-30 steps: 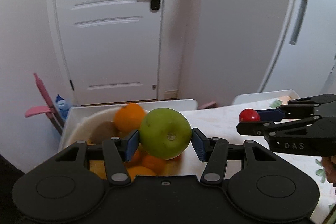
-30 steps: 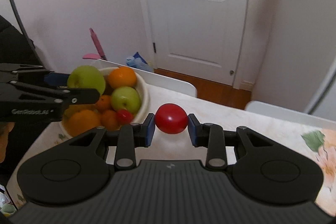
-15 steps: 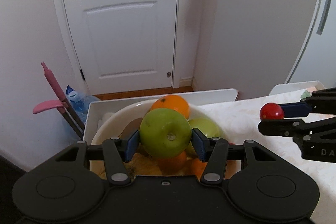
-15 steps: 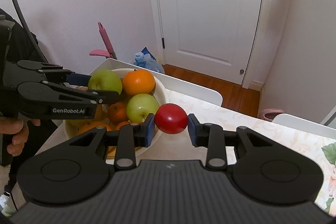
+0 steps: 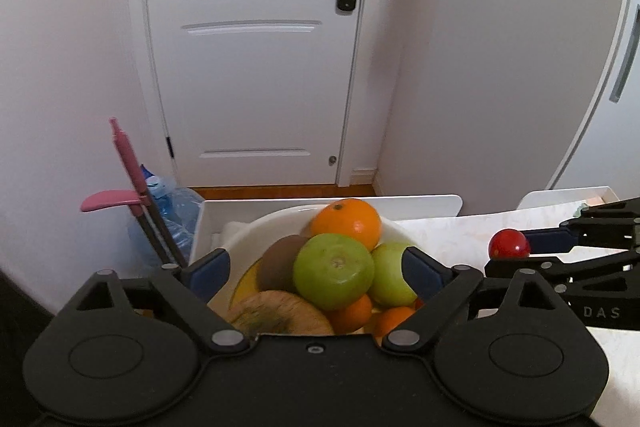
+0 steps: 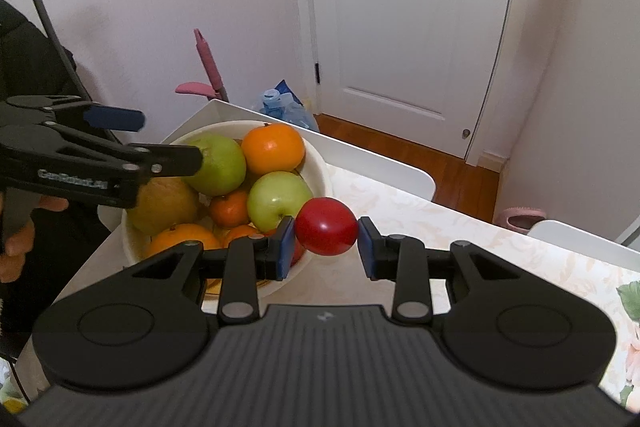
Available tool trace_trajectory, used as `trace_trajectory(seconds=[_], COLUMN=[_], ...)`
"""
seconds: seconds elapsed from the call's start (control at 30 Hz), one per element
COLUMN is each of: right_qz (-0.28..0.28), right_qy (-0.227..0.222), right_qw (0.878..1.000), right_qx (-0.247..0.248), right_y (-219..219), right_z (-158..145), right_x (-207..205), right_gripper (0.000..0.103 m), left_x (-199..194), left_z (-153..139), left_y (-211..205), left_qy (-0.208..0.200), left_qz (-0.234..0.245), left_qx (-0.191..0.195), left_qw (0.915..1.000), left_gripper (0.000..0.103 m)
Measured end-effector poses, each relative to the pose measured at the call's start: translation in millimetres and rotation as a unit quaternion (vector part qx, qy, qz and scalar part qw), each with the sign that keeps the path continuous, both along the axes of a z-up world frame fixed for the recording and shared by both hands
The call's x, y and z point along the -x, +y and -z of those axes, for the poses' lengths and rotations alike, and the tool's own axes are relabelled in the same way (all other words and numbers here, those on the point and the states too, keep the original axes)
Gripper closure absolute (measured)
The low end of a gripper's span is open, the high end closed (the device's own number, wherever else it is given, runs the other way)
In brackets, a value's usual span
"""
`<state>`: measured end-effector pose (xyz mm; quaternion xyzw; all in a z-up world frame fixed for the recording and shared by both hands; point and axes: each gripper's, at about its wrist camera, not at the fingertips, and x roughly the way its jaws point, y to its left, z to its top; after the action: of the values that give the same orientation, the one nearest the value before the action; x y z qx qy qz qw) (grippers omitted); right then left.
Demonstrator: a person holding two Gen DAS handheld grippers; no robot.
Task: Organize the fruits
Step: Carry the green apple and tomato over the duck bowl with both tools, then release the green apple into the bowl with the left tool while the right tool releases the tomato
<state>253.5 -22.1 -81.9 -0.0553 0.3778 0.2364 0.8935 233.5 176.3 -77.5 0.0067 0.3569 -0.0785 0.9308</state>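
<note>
Beside bowl [image 6: 320, 163], perhaps slipper [image 6: 522, 218]

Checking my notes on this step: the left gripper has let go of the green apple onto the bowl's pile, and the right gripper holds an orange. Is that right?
Not quite. The right gripper holds a red fruit, not an orange, as the right wrist view shows. The left gripper has just opened off the green apple on the pile in the white bowl.
</note>
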Motion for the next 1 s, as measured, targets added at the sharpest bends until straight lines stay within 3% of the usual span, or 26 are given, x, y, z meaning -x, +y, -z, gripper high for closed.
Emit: trace_trajectory(seconds=[0.33,0.73,0.87,0.9,1.0], right_qz=[-0.040,-0.058,-0.054,-0.050,-0.049], right_qy=[0.001,0.009,-0.009,-0.019,-0.024], right_qw=[0.999,0.998,0.998,0.998,0.998], right_qx=[-0.002,-0.014,-0.019,-0.019,-0.022], right_y=[26.2,61.8,65.7,64.9,59.4], right_z=[1.6,18.8,15.4,13.7,9.6], right_x=[-0.6,0.2,7.0,10.5,17.8], right_gripper=[0.055,0.053,0.010,0.005,0.005], left_x=[27.9,43.4,46.0,46.8,52.1], left_z=[-12.3,-6.6,-6.9,-7.6,-10.8], left_y=[17.2,30.0,33.5,33.3,28.9], left_qy=[-0.015,-0.017,-0.019,-0.020,-0.028], left_qz=[-0.033,-0.026,-0.022,-0.022,-0.021], left_qx=[-0.020,-0.026,-0.024,-0.024,-0.029], left_qw=[0.9991,0.9992,0.9993,0.9993,0.9990], left_gripper=[0.000,0.000,0.000,0.000,0.000])
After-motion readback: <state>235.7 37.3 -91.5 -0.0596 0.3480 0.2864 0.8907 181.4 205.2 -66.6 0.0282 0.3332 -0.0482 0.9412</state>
